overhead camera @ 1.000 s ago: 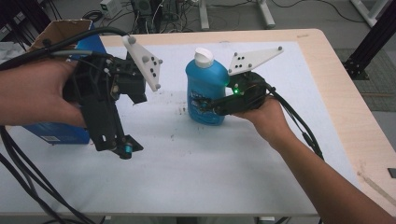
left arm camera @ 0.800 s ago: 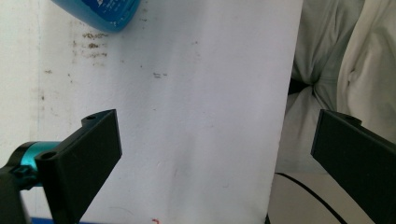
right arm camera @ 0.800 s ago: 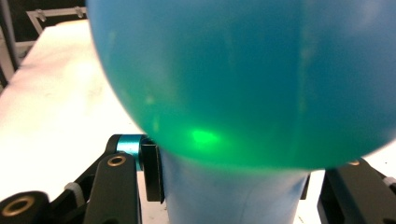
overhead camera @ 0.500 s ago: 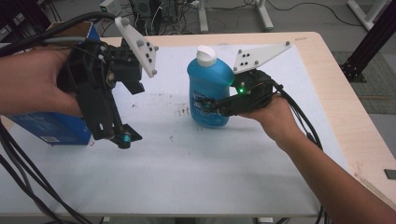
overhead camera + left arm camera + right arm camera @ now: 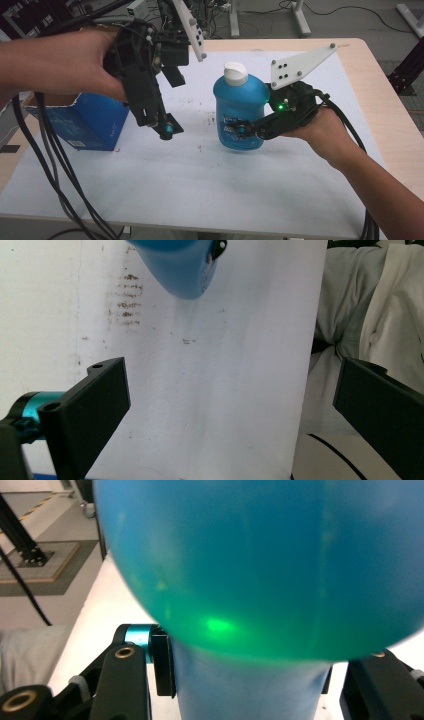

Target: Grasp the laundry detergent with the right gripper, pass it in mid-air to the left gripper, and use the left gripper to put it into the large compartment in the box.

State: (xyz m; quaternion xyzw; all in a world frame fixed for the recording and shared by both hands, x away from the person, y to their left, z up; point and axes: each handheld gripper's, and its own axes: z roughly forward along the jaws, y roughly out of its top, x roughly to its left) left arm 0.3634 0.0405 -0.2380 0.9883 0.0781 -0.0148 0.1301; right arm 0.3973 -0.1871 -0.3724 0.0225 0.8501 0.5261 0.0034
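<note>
A blue plastic bottle with a white cap hangs upright above the white mat. My right gripper is shut on its lower body from the right. In the right gripper view the bottle swells wide above my right gripper, whose jaws clamp its narrow part. My left gripper is held high at the left, pointing down, open and holding nothing. The left gripper view shows my left gripper with wide-apart jaws over the mat, and the bottle's base beyond them.
A blue cardboard box stands on the mat's left side, under my left hand. Black cables trail down at the left. The wooden tabletop borders the mat on the right. Brown stains mark the mat near the bottle.
The right gripper has raised the bottle and carried it a little to the right. The left gripper has risen and shifted right, away from the box, still open.
</note>
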